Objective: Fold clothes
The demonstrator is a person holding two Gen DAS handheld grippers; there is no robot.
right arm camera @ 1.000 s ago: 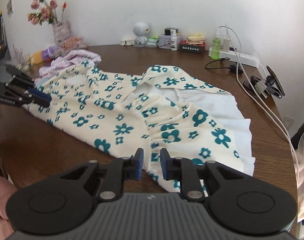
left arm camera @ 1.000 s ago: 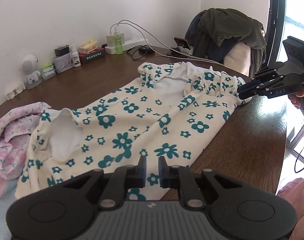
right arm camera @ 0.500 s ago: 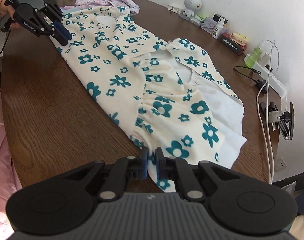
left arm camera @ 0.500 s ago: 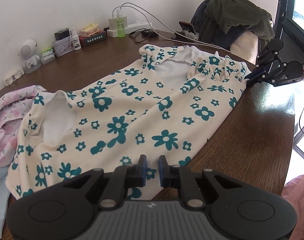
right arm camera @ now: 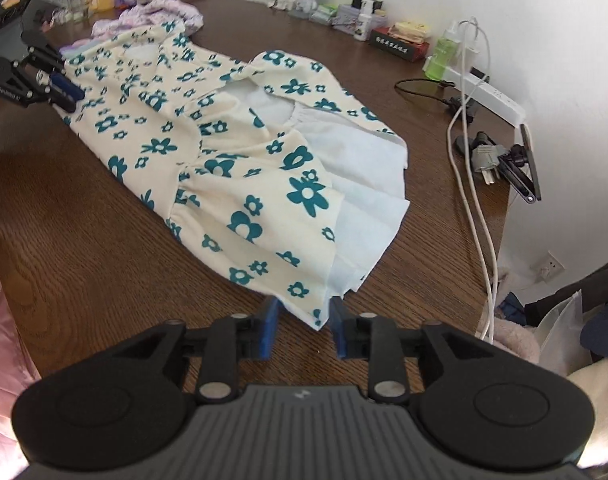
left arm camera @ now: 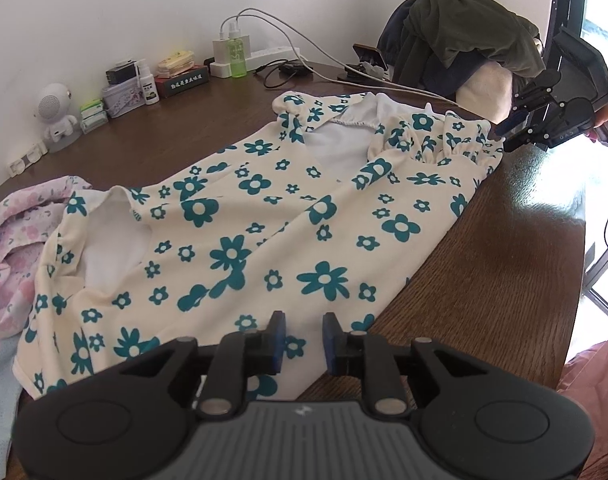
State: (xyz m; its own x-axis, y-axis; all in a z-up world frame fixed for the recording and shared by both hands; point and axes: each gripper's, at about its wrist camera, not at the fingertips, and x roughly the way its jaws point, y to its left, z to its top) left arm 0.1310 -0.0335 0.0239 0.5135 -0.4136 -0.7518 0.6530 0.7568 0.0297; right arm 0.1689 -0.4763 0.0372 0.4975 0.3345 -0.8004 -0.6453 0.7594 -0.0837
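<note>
Both pairs of jaws have just been opening and now stand apart. The left gripper [left arm camera: 300,342] has the dress [left arm camera: 264,216] lying loose between its pads at one end; the right gripper [right arm camera: 302,330] has a hem corner at its 12 o'clock, unpressed. The cream dress with teal flowers lies spread nearly flat along the brown table [right arm camera: 84,248], its white lining showing at the neck and hem. This looks like the release after laying out; next, likely, comes a fresh grip on one edge to fold it across.

Black left tool [left arm camera: 300,344], blue pads [left arm camera: 278,342], silver screws, pink clothing
</note>
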